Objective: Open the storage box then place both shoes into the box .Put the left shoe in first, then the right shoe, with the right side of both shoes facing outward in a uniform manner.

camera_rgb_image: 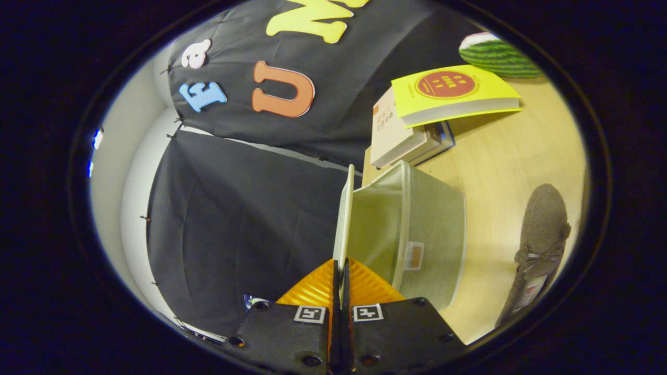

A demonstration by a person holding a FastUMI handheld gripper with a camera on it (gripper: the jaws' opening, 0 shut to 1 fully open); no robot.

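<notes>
A pale green fabric storage box (432,234) stands on the wooden table (521,156), seen with the view rolled onto its side. Its lid (344,213) is swung up off the box's mouth and I see it edge-on as a thin pale panel. The lid's free edge runs straight in between the fingers of my gripper (340,271), which is shut on it. The box's inside (372,224) shows beside the lid, with nothing visible in it. A dark grey flat shoe (542,245) with a small bow lies on the table on the far side of the box from the lid.
A stack of books (401,140) with a yellow book (453,94) on top sits on the table beyond the box. A watermelon-slice toy (495,54) lies past the books. Black cloth walls stand close behind the box's lid side.
</notes>
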